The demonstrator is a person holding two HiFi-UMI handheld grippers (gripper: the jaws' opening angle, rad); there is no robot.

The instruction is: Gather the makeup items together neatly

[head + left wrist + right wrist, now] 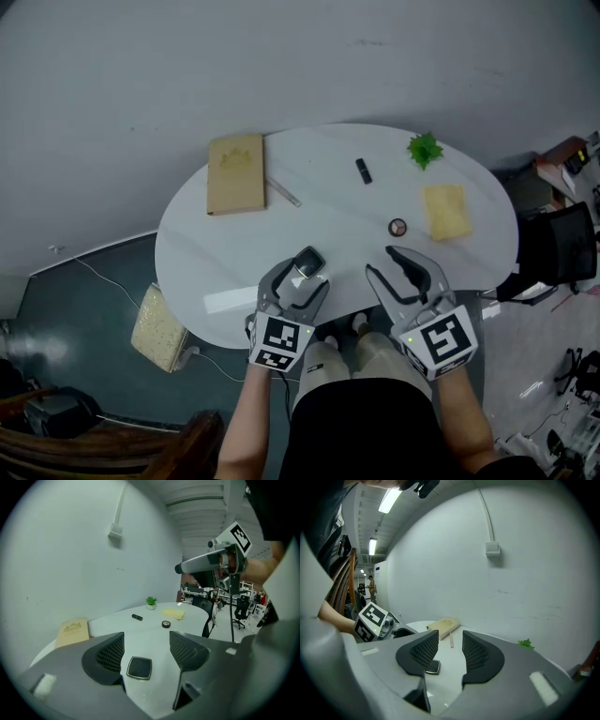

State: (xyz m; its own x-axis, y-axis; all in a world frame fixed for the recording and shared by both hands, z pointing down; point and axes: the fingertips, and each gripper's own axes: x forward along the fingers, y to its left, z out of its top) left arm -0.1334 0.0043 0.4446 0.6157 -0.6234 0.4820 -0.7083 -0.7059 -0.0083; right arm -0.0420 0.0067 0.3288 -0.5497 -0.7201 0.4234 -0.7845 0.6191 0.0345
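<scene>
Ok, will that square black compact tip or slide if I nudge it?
The compact lies flat and low, so it probably won't tip or roll. The glossy table may let it skid when pushed. Thin edges likely give little grip.

Desk [211, 253]: glossy white.
Book [235, 173]: tan, faint gold emblem.
Compact [307, 263]: black, silvery rim.
Tube [364, 171]: black.
Round pot [397, 227]: dark brown, pale centre.
Cloth [446, 211]: pale yellow.
Plant [425, 148]: green.
Left gripper [300, 276] and right gripper [382, 261]: grey, with black-and-white square markers.
Floor [84, 309]: teal.
</scene>
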